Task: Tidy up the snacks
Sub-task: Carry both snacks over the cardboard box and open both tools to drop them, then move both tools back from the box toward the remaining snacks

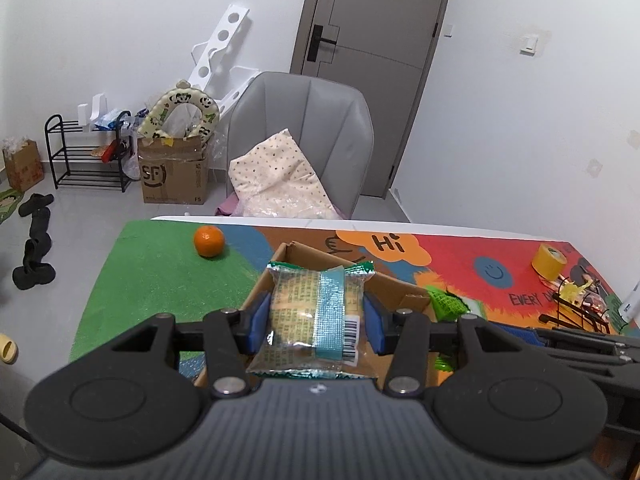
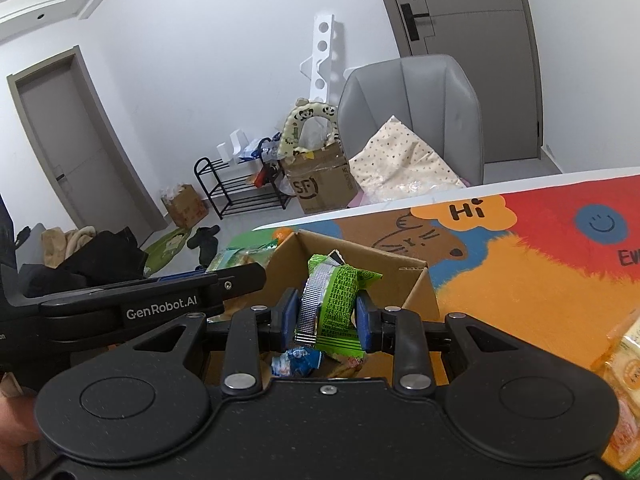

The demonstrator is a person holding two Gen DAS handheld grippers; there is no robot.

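Right now, both grippers hang over an open cardboard box on the colourful worktop, each with its fingers closed on a snack. The left gripper pinches a yellow-and-teal snack packet across its short sides, its long axis running away from the camera, above the box's left part. The right gripper clamps a crumpled green snack packet standing roughly upright directly over the box interior, so it seems slightly better placed to let go first.
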